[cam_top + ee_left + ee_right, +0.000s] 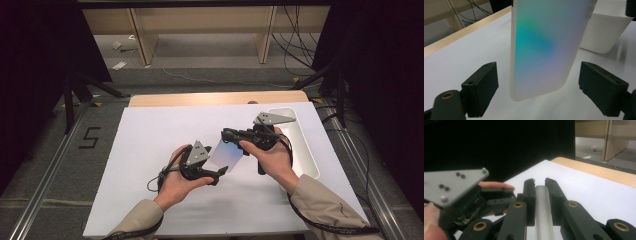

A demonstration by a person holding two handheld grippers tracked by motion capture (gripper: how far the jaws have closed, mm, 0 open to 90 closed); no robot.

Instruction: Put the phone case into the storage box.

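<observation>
A thin translucent phone case [226,156] with a blue-green sheen hangs above the white table top [150,150]. My right gripper [227,135] is shut on its upper edge; in the right gripper view that edge [544,212] runs as a grey strip between the closed jaws of the right gripper [539,182]. My left gripper [220,175] stands open below it. In the left gripper view the case [541,50] hangs between the two black pads [482,85] with a gap on each side, so the left gripper [540,87] touches nothing.
A white oblong bin [300,145] stands at the table's right side, behind the case in the left gripper view [609,27]. A wooden strip [200,98] borders the far edge. The left gripper's grey plate [451,185] and a fingertip lie close beside the right jaws.
</observation>
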